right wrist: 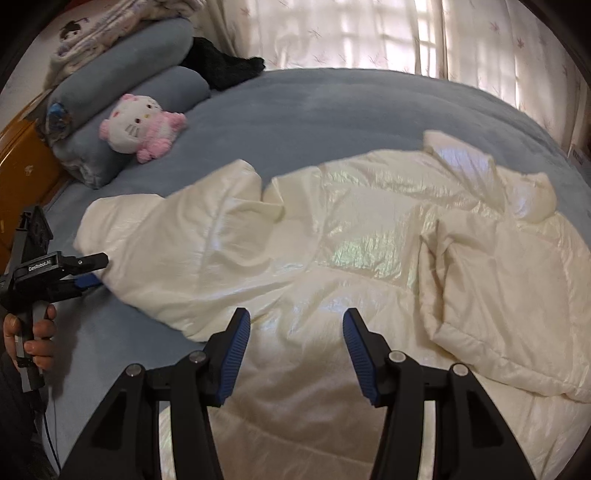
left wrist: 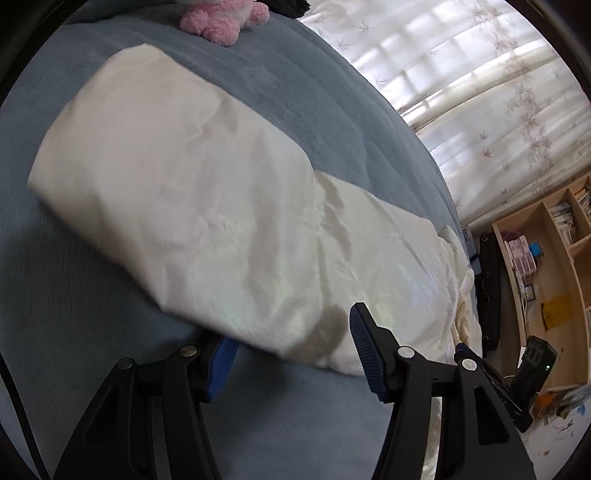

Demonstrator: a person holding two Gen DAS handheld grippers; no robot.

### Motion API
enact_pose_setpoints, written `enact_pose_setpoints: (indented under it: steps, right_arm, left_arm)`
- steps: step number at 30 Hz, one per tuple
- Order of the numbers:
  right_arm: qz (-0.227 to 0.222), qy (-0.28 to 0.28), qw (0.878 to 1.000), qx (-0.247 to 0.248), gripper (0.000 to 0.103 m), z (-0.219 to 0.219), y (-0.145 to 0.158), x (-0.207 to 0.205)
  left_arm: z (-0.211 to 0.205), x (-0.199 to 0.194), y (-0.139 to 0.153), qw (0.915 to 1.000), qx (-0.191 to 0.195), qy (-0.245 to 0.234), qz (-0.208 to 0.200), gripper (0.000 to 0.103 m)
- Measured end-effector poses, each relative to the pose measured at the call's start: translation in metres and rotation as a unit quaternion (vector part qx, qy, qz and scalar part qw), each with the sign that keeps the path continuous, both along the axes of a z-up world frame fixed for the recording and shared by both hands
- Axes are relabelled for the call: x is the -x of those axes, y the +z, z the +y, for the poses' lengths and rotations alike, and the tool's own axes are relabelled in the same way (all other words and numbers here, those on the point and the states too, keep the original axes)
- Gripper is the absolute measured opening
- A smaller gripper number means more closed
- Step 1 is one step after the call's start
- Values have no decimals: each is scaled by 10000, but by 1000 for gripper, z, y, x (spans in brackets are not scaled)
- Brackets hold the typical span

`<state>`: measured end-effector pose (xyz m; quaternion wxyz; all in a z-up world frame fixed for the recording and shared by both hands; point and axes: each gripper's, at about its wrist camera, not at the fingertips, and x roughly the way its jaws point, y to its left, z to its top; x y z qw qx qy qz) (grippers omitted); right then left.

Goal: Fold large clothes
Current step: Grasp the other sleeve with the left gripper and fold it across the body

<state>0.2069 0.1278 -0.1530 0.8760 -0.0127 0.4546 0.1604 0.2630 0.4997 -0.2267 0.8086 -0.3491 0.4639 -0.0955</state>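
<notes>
Cream puffer coat (right wrist: 332, 236) lying across blue bed (right wrist: 295, 110); left gripper (left wrist: 291, 347) jaws standing half-open straddling its sleeve edge at six o'clock, unclamped; right gripper (right wrist: 295, 343) jaws hanging half-open, empty, above it.

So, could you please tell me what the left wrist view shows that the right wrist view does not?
Only the left wrist view shows the wooden shelves beside the bed. Only the right wrist view shows the stacked blue pillows, the person's hand and the left gripper from outside. Both show the cream puffy coat, the blue bedspread, the pink plush toy and the curtains.
</notes>
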Motion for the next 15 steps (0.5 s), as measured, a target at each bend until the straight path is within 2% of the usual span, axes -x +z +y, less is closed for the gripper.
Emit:
enact_pose_setpoints:
  steps: [3, 5, 7, 9, 11, 15]
  right_arm:
    - [94, -95, 9999, 20, 52, 1, -8, -3]
    - [112, -155, 9998, 57, 52, 0, -11, -3]
    - [103, -190, 9997, 72, 52, -2, -12, -1]
    - [109, -216, 9997, 79, 52, -4, -10, 1]
    - [108, -230, 9996, 83, 52, -6, -8, 2]
    - [33, -246, 9997, 16, 52, -15, 6, 12]
  left_arm:
    - [3, -9, 0, 9997, -49, 238, -104, 57]
    - [0, -10, 4, 9987, -295, 383, -167, 42]
    - [-6, -10, 11, 9969, -646, 391, -234, 20]
    - [-18, -7, 23, 9939, -979, 348, -372, 10]
    - [-32, -2, 42, 9880, -1425, 310, -507, 8]
    - [-65, 10, 84, 9789, -1869, 220, -803, 7]
